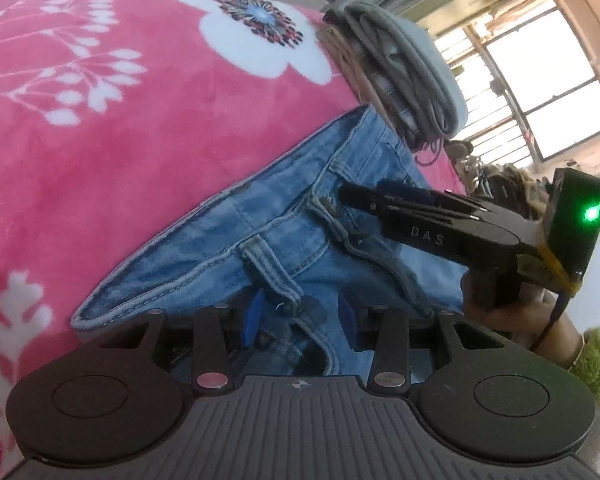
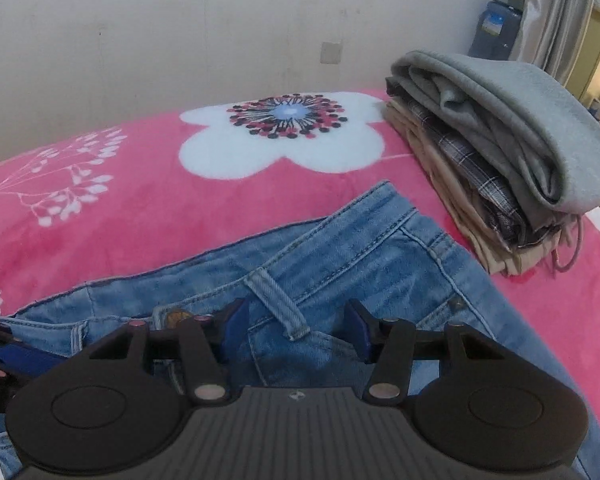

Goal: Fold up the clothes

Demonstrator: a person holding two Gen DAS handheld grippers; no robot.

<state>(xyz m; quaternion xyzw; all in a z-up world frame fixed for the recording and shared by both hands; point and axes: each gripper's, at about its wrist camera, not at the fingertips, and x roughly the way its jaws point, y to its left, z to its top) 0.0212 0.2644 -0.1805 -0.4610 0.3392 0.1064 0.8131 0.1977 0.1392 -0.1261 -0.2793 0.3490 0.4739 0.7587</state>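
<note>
Both claws are matte black with round side discs, ribbed grey bodies, silver rivets and blue pads. The right claw bears pale "DAS" lettering, a green light and yellow tape. A fuzzy green cuff and thin bangle sit behind that light.

Daylight, soft and fairly bright; source is the barred window at upper right of the left wrist view, blown out to white glare. Fisheye bending strong at all edges — corners darken to black vignette. Pink blanket evenly lit, slightly soft throughout. Faint shadow on the jeans beneath the gripper bodies. Green indicator light blooms — mild overall blur.
</note>
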